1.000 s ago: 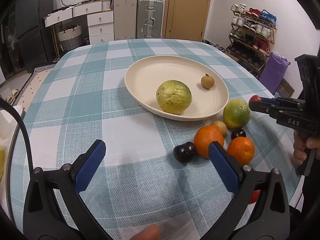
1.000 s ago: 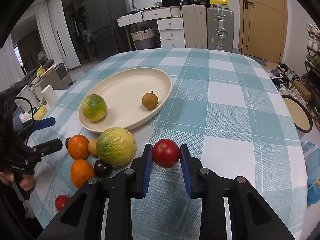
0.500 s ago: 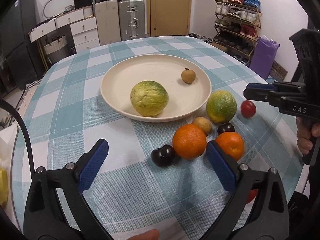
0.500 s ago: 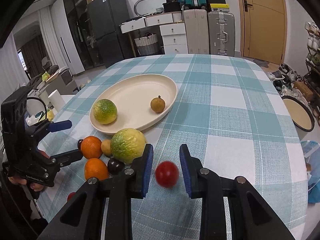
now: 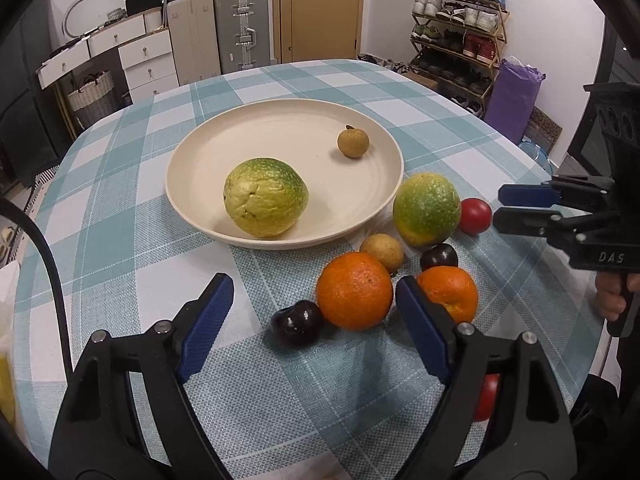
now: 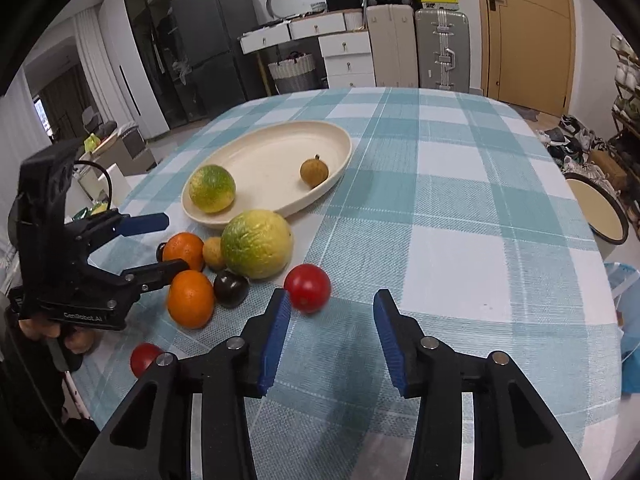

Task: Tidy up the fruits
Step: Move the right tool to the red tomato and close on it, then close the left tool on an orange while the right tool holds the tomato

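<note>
The left gripper [image 5: 310,312], jaws closing with nothing pressed yet, has the near orange [image 5: 354,290] just ahead, slightly right of centre between its fingers.

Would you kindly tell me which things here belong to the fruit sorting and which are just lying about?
Job:
plate
green fruits
oranges
red tomato
dark plums
small brown fruits

Lying about:
suitcases
shoe rack
basket
drawers
</note>
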### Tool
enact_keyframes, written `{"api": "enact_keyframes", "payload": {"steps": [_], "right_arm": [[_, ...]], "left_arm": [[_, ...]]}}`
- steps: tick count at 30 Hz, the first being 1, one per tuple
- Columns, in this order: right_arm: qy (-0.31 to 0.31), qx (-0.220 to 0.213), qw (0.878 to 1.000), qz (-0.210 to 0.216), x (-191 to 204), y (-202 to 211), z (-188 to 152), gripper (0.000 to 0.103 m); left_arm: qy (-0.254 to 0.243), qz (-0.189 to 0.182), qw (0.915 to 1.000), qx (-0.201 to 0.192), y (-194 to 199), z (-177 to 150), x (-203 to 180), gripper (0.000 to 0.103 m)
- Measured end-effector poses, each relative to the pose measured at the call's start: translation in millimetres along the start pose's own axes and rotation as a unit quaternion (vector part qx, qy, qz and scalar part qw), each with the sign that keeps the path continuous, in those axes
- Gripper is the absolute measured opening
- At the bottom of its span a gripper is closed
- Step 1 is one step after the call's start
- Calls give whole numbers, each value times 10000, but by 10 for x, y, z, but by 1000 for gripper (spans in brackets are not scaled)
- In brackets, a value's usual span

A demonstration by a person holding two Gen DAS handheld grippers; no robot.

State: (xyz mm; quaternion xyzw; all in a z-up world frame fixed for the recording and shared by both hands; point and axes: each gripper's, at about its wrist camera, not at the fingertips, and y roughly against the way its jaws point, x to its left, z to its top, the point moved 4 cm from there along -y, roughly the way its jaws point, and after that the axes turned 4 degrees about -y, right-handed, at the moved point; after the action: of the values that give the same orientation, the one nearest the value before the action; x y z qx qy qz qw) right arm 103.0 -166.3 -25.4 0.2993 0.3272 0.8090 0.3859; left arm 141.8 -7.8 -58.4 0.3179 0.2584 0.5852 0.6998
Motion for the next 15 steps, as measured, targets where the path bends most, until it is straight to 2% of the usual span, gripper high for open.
{"api": "enact_keyframes", "payload": {"steps": [10, 15], "right_arm": [[262, 222, 9994, 0, 161, -242, 7, 46], [437, 289, 9986, -19, 242, -285, -1, 37]], "left_arm": [[-126, 1, 9999, 52, 34, -61, 20, 81], [-136, -38, 9999, 71, 39, -75, 48, 81]]}}
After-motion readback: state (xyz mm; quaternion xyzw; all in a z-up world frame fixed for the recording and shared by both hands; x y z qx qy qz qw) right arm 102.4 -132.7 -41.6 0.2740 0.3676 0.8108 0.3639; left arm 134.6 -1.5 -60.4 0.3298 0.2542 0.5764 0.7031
